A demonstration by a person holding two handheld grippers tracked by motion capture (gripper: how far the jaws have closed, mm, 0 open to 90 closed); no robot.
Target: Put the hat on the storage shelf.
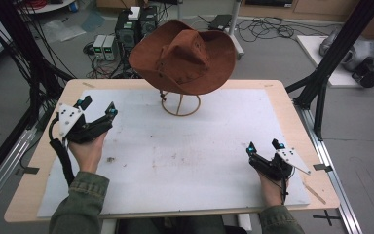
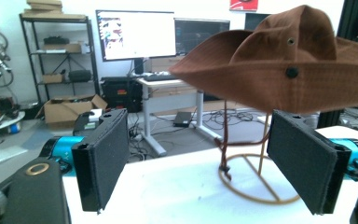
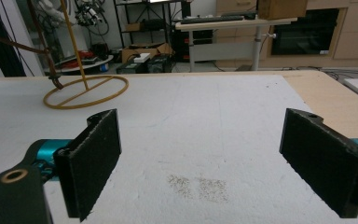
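Hat [image 1: 182, 57]: sat tilted on the wire stand [image 1: 180, 105] at the tabletop's [image 1: 282, 105] far edge.
Left claw [image 1: 97, 106]: released, nearest the hat.
Right claw [image 1: 263, 146]: released, well apart.
Advice: both claws should have taken opposite brim edges and lifted straight up.

Ahead of the left fingers [image 2: 103, 158], faced with rough matt black padding, the cowboy hat [image 1: 184, 57] looks like soft brown suede on a glossy thin stand [image 1: 180, 106]; the desk [image 1: 282, 97] is pale wood under matt white sheeting.
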